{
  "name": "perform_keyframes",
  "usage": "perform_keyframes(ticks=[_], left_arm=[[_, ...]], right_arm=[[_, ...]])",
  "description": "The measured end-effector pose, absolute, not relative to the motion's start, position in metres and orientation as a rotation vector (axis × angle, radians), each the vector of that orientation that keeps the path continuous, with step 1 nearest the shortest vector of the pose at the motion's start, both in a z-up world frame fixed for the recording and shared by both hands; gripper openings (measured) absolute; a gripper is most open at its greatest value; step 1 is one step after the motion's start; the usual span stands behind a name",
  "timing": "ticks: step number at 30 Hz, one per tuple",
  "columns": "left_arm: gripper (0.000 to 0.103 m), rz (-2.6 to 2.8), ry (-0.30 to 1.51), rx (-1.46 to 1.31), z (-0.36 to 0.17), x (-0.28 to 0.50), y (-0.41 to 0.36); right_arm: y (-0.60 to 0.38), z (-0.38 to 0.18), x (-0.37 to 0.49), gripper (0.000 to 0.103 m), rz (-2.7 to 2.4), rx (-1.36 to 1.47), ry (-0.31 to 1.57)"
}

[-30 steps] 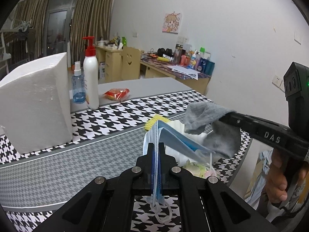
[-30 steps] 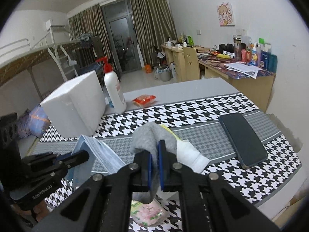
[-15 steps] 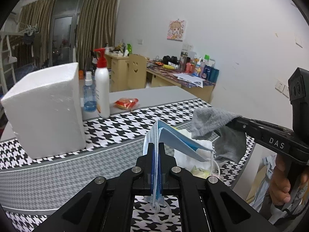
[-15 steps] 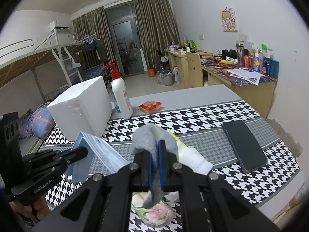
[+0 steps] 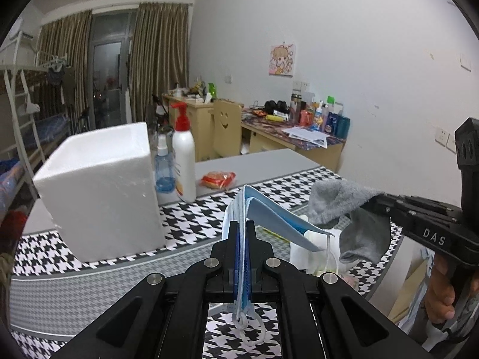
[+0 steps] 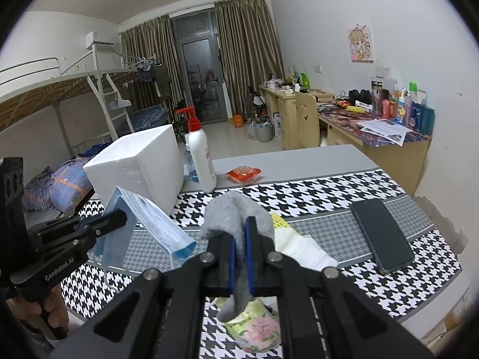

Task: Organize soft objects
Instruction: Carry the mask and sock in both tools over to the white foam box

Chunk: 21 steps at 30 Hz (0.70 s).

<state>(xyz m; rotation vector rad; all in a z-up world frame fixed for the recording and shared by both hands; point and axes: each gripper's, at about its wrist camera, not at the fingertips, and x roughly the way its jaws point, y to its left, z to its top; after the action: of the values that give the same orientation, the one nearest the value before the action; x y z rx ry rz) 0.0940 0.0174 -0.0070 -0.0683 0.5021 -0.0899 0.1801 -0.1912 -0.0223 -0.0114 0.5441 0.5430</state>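
Note:
My left gripper point(image 5: 242, 224) is shut on a blue face mask point(image 5: 269, 215), which folds over the fingertips, its ear loops dangling below. The same mask point(image 6: 143, 224) shows at the left of the right wrist view. A grey sock point(image 6: 236, 215) is clamped in my shut right gripper point(image 6: 241, 224), and its toe hangs under the jaws. That sock point(image 5: 344, 200) also shows at the right of the left wrist view. Both are held above the houndstooth table point(image 6: 329, 191). A white cloth point(image 6: 302, 248) and a floral tissue pack point(image 6: 257, 326) lie on the table under the grippers.
A white foam box point(image 5: 98, 191) stands at the table's left, with a spray bottle point(image 5: 163, 167) and a pump bottle point(image 5: 184, 158) behind it. A red snack pack point(image 6: 244, 173) lies further back. A dark phone point(image 6: 381, 234) rests at the right. Desks line the far wall.
Both grippers have risen with the mask and the sock still held. The foam box and bottles sit lower and more central in the views.

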Motion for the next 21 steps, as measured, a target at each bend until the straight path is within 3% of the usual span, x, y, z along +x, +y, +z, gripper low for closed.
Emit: perform_keyframes(ticks=[21], left_arm=[[0.003,-0.019,0.453,-0.039,0.015,0.095,0.032]], right_arm=[[-0.175,-0.009,0.176,0.009,0.561,-0.015,0.517]])
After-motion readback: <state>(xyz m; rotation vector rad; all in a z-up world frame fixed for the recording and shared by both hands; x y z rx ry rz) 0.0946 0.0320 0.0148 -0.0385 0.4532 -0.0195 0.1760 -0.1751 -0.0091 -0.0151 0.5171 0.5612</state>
